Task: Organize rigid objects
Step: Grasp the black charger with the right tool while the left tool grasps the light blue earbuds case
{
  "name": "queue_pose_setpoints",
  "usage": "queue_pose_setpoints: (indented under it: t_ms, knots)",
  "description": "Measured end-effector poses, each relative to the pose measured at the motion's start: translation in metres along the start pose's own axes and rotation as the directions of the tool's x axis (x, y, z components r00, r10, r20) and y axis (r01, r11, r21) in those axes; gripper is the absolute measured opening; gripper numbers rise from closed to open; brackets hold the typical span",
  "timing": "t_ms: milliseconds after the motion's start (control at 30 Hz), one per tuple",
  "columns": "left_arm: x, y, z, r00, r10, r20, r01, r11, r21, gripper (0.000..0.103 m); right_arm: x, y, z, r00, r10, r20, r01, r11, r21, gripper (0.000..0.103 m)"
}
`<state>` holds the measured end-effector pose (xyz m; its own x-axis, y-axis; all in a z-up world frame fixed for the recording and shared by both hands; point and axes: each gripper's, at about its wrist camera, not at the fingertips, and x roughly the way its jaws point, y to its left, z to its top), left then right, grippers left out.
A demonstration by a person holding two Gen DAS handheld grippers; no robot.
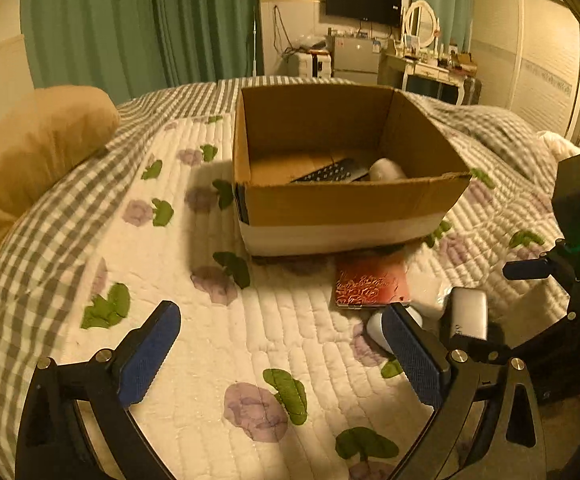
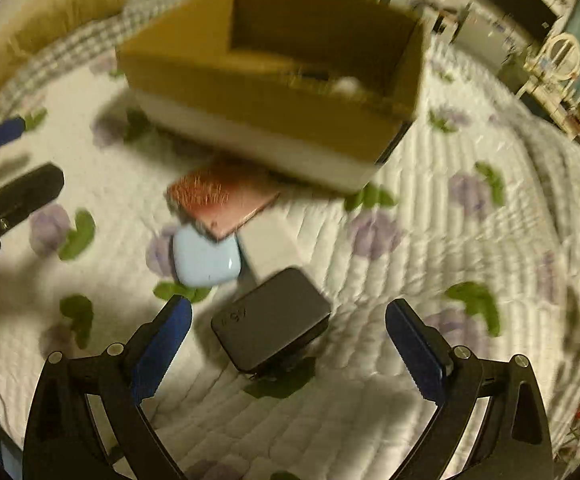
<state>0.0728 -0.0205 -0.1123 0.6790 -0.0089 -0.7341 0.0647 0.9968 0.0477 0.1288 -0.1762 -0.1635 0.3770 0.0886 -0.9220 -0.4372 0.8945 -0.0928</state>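
Observation:
An open cardboard box stands on the bed and holds a dark keyboard and a white object. In front of it lie a red patterned book, a pale blue case, a white packet and a grey rectangular device. My right gripper is open, and the grey device lies between its fingers. My left gripper is open and empty over the quilt, left of the objects.
A flowered white quilt covers the bed, with a checked blanket and a tan pillow at the left. Green curtains, a wall TV, a small fridge and a dressing table stand beyond the bed.

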Motion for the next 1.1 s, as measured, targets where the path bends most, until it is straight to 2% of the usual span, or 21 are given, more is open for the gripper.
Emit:
queue_pose_setpoints:
  t_ms: [133,233,300,333,367,433,600,733,833,1000,1067,1100]
  knots:
    - [0.009,-0.003,-0.004,0.999,0.004,-0.037,-0.004,1.000,-0.007,0.102,0.017,0.006,0.001,0.997,0.003,-0.077,-0.006,0.999,-0.046,0.098]
    - [0.012,-0.004,-0.006,0.998,-0.028,-0.054,0.027,1.000,-0.014,0.102,0.029,0.008,0.003,0.993,-0.012,-0.118,0.004,0.998,-0.067,0.096]
    - [0.013,-0.006,-0.007,0.998,-0.031,-0.061,0.030,1.000,-0.009,0.102,0.034,0.008,0.003,0.991,-0.010,-0.135,0.000,0.997,-0.072,0.087]
    - [0.014,-0.006,-0.007,0.998,-0.028,-0.063,0.028,1.000,-0.003,0.102,0.037,0.008,0.003,0.990,-0.012,-0.144,0.002,0.998,-0.070,0.076]
    - [0.015,-0.007,-0.007,0.997,-0.021,-0.068,0.021,1.000,0.001,0.102,0.040,0.008,0.002,0.988,-0.006,-0.153,-0.004,0.998,-0.065,0.074]
    - [0.017,-0.009,-0.008,0.996,-0.011,-0.086,0.012,1.000,0.009,0.102,0.036,0.008,0.001,0.990,-0.005,-0.138,-0.003,0.998,-0.058,0.073]
    - [0.023,-0.018,-0.010,0.993,-0.005,-0.116,0.008,1.000,0.024,0.102,0.000,-0.005,0.008,1.000,0.005,-0.019,-0.005,1.000,-0.025,0.073]
    - [0.032,-0.030,-0.009,0.989,0.007,-0.145,-0.007,1.000,0.000,0.102,-0.029,-0.024,0.015,0.998,-0.015,0.066,0.015,1.000,-0.004,0.073]
    - [0.038,-0.044,-0.008,0.989,0.002,-0.146,-0.004,1.000,-0.015,0.102,-0.040,-0.037,0.024,0.995,-0.032,0.091,0.032,0.999,-0.003,0.073]
    - [0.053,-0.072,-0.011,0.986,-0.064,-0.151,0.063,0.998,-0.013,0.101,-0.047,-0.058,0.034,0.993,-0.049,0.107,0.048,0.999,0.009,0.073]
    - [0.064,-0.086,-0.015,0.986,-0.043,-0.161,0.048,0.998,0.031,0.100,-0.045,-0.058,0.030,0.993,-0.046,0.109,0.044,0.999,0.015,0.073]
    - [0.069,-0.091,-0.016,0.985,-0.025,-0.171,0.034,0.998,0.054,0.095,-0.044,-0.060,0.030,0.993,-0.042,0.109,0.040,0.999,0.020,0.073]
